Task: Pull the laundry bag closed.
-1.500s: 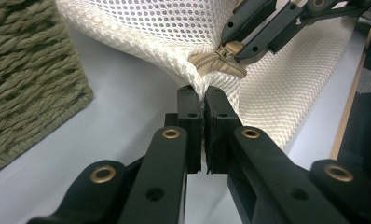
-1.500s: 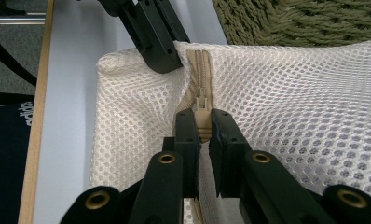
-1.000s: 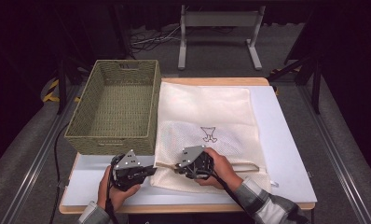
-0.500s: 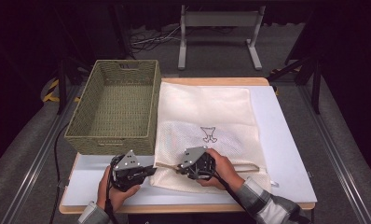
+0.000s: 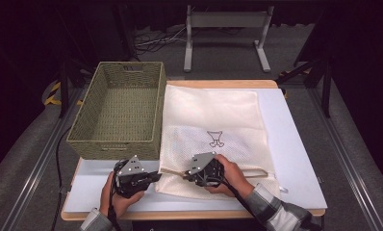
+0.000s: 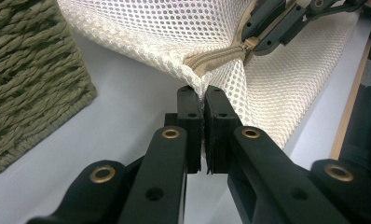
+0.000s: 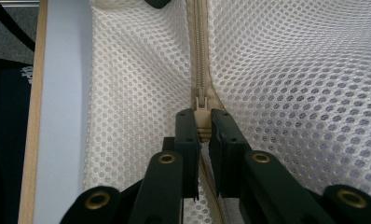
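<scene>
A cream mesh laundry bag [image 5: 213, 120] with a small printed emblem lies flat on the white table. Its beige zipper [image 6: 216, 58] runs along the near edge. My left gripper [image 5: 157, 176] is shut on the bag's near left corner; in the left gripper view its jaws [image 6: 203, 95] pinch the mesh just below the zipper's end. My right gripper [image 5: 185, 174] sits a little to the right, shut on the zipper pull [image 7: 201, 103], which pokes out between its closed jaws [image 7: 202, 116]. The mesh bag [image 7: 291, 70] spreads on both sides of the zipper.
A green woven basket [image 5: 113, 149], with nothing in it, stands at the table's left, touching the bag's left edge and just beyond my left gripper. The white table top [image 5: 295, 159] has bare room at the right. A metal stand [image 5: 225, 21] sits on the floor behind.
</scene>
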`<state>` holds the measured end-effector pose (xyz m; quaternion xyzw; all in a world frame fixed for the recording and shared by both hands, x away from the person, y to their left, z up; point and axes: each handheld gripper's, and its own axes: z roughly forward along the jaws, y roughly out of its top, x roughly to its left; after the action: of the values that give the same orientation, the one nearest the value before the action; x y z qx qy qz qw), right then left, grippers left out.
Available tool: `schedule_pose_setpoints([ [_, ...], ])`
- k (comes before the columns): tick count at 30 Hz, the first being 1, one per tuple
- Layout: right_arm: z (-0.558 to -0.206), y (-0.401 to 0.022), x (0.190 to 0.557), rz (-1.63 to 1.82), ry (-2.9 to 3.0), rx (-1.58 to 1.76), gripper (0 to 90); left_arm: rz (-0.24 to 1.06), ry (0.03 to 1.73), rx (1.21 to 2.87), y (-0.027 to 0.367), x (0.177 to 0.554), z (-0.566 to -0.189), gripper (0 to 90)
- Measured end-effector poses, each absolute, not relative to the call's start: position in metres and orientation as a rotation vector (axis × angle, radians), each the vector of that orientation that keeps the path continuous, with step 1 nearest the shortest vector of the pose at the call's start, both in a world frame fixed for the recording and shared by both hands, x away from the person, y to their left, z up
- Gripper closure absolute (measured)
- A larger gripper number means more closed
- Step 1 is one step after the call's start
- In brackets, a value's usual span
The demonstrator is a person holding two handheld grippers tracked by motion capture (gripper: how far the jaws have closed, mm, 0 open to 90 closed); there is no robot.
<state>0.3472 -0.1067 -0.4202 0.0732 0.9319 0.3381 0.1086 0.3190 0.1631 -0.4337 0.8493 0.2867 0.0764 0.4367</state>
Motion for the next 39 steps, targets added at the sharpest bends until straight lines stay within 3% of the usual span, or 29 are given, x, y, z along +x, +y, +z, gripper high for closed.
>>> schedule_pose_setpoints([
  [39,-0.414,-0.13,0.347,0.978,2.75,0.226,82.4,0.2,0.712,2.128,0.165,0.319,-0.434,86.7],
])
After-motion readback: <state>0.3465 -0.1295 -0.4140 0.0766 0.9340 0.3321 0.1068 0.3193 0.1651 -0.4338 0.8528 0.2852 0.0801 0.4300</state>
